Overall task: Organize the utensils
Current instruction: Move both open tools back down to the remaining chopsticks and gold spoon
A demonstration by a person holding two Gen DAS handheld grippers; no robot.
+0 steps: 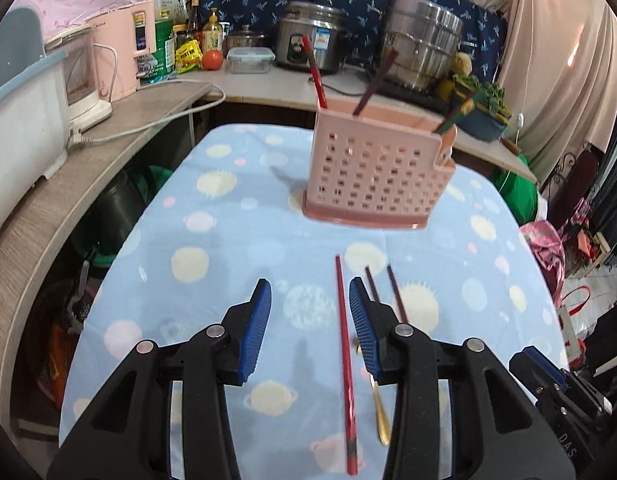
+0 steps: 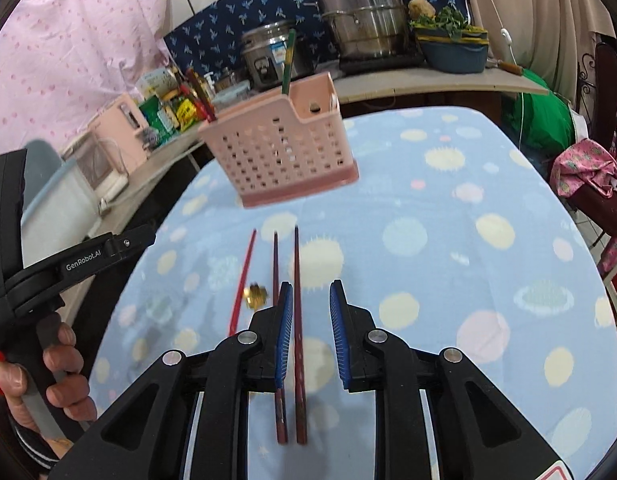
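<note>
Covering the counter (image 1: 156,240) is a blue cloth with pale dots. At its far end stands a pink basket (image 1: 372,176) full of little holes. Three chopsticks poke out of its top: a red one and a brown one at the left end, a green one at the right end.

Near the basket, more utensils lie flat on the cloth, side by side, pointing toward it. From left to right they are a red chopstick (image 1: 345,364), a gold spoon (image 1: 379,412) and two brown chopsticks (image 2: 297,344).

The left tongs (image 1: 310,300) hang over the cloth, partly open and holding nothing. The red chopstick lies under the gap, close to the right pad. A hand (image 2: 48,380) grips their black handle.

The right tongs (image 2: 310,300) sit to the right of them, open a little and also empty. One brown chopstick lies under the gap, just beside the left pad. The other brown one lies just left of that pad.
</note>
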